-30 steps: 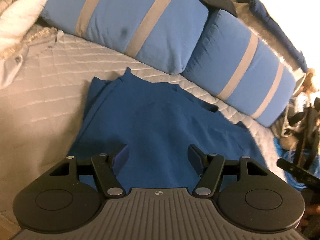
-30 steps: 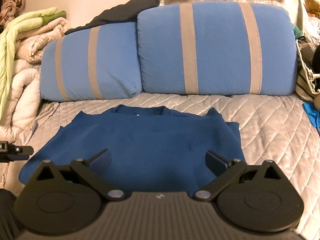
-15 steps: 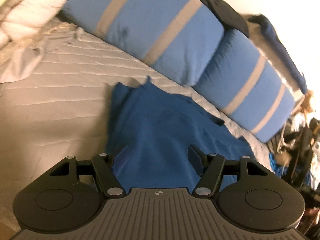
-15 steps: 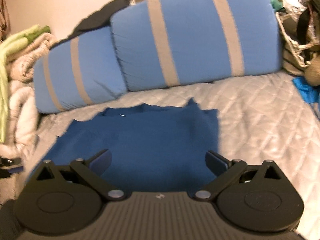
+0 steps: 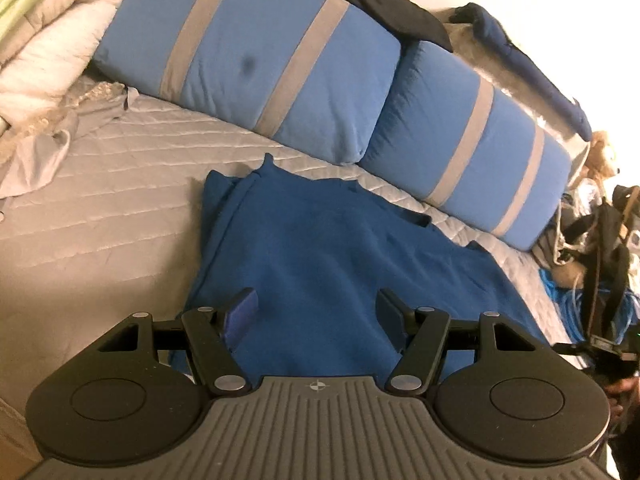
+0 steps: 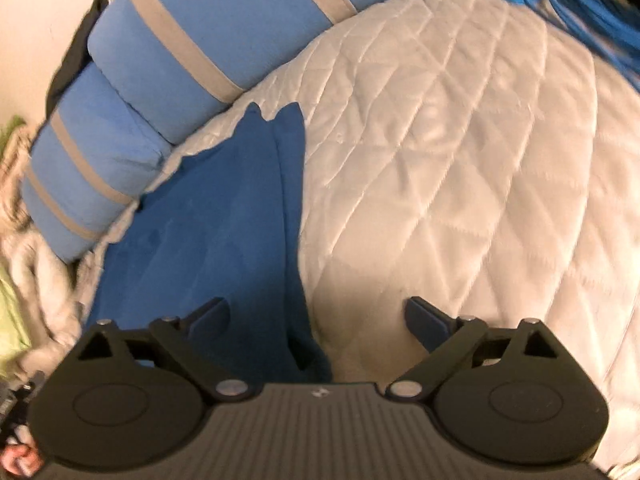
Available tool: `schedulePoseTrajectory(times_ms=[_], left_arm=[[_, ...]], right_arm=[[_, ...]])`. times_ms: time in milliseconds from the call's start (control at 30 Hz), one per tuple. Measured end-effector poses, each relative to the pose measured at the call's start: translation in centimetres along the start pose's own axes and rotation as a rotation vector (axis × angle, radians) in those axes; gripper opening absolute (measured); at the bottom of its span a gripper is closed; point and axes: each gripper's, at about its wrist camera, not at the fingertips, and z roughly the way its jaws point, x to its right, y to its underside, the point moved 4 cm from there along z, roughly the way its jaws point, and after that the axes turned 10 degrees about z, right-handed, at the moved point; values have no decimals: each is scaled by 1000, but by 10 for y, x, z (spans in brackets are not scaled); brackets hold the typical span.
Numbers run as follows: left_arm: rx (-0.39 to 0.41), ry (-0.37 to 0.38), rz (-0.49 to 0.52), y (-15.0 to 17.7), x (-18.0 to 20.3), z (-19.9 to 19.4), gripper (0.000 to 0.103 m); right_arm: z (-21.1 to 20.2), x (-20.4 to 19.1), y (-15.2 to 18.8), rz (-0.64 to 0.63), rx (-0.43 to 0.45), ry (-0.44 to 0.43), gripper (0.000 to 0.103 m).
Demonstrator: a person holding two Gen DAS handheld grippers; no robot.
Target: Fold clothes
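Observation:
A dark blue shirt [image 5: 328, 252] lies flat on the quilted bed, both sides folded in toward its middle. My left gripper [image 5: 318, 306] hovers open over the shirt's near left part, nothing between its fingers. In the right wrist view the same shirt [image 6: 224, 216] runs along the left, its folded right edge passing under my right gripper [image 6: 318, 314]. That gripper's jaws stand wide and are closing. The shirt's edge lies below the gap near the left finger [image 6: 208, 314], and no pad presses on it.
Two blue pillows with grey stripes [image 5: 280, 64] [image 6: 168, 52] line the far side of the bed. White and green bedding [image 5: 44, 36] is piled at the left. Bags and blue cords [image 5: 592, 264] crowd the right. Bare quilt [image 6: 460, 168] spreads right of the shirt.
My right gripper has swung down and right, rolling, from facing the shirt's middle to its right edge over bare quilt. The left gripper shifted a little and rolled slightly above the shirt.

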Motion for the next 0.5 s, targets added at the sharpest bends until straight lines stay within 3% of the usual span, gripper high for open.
schedulePoseTrajectory(times_ms=[300,400,500], left_arm=[[-14,8,-54,4,-7,3,65],[-50,18,-79,5,-11,7,65],[-77,20,-99,7,-15,11,65]], right_arm=[[10,3,22,187,-96,-194,71],[20,2,21,221,-91,-204,57],[27,-6,18,218,-87,-219,27]])
